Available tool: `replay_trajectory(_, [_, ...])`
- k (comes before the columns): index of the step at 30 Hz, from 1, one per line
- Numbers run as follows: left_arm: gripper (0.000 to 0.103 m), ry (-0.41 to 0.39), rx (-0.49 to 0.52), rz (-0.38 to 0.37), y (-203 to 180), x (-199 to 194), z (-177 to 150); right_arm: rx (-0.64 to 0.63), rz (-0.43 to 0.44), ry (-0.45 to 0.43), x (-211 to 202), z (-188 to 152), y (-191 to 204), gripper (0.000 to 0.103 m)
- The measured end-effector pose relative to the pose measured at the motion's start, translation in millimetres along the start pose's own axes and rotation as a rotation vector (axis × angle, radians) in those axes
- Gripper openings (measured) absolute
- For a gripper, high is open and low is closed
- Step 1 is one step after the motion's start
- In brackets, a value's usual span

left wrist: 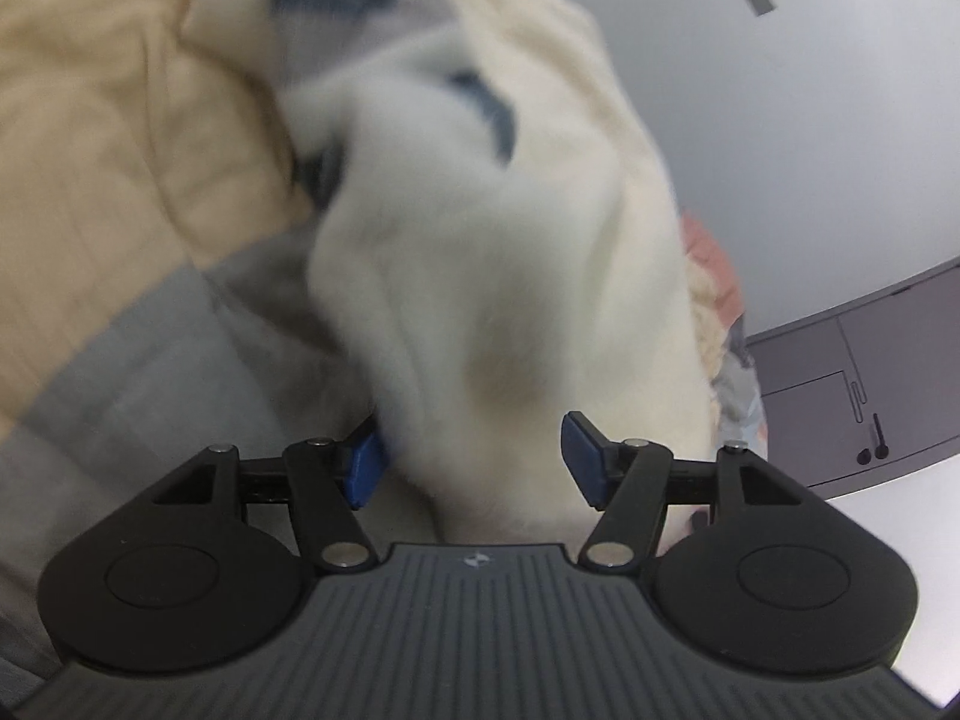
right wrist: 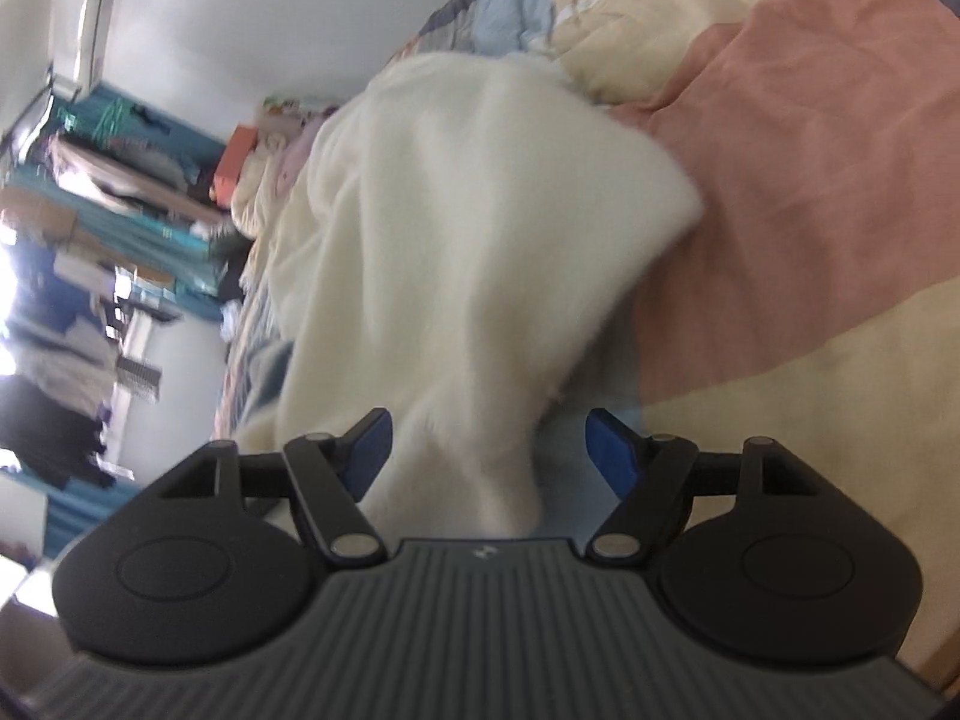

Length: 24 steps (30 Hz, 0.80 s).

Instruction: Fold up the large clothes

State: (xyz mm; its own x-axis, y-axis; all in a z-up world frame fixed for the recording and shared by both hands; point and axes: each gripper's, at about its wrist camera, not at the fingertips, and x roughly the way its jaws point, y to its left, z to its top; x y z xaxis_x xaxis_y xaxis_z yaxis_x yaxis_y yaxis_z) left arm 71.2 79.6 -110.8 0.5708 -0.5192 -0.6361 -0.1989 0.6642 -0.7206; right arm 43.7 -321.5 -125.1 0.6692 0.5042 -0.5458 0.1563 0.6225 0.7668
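the item under handling is 1 large cream fleece garment (left wrist: pixel 480 276), fluffy, with dark blue and grey patches showing near its far end in the left wrist view. it lies bunched on a bed covered by a patchwork quilt (right wrist: pixel 810 180) of pink, cream, tan and grey blocks.

left tongs (left wrist: pixel 474 462): the 2 blue pads stand well apart. a blurred lobe of the fleece sits between them; the left pad is partly hidden by the pile and may brush it, while the right pad shows a clear gap. no grip is evident.

right tongs (right wrist: pixel 489 450): the pads stand wide apart. a narrow tail of the same garment (right wrist: pixel 480 252) runs down between them with open space on both sides. nothing is held.

progress, as judged: the garment appears to be resting on the quilt, released from both tongs. it forms a raised, rumpled mound with a loose corner jutting toward the pink block, not a flat rectangle. no crisp fold edge is visible in either view; blur hides detail. whether any fold is already in place cannot be told. remaining work, by my assessment: flattening, squaring the edges and at least 1 more fold.

background clutter at the room's far side is unrelated.
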Motion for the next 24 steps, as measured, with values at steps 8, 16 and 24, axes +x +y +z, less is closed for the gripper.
replay_trajectory(8, [0.047,-0.033,0.022,0.025,-6,25,11,-0.003,-0.019,-0.039,26,20,-2,0.073])
replay_trajectory(16, [0.012,-0.108,-0.069,-0.061,5,8,25,0.042,-0.035,-0.093,30,31,-16,0.027])
replay_trajectory(24, [0.009,-0.240,0.079,-0.237,-34,-53,13,-0.266,-0.011,-0.300,-25,17,40,0.018])
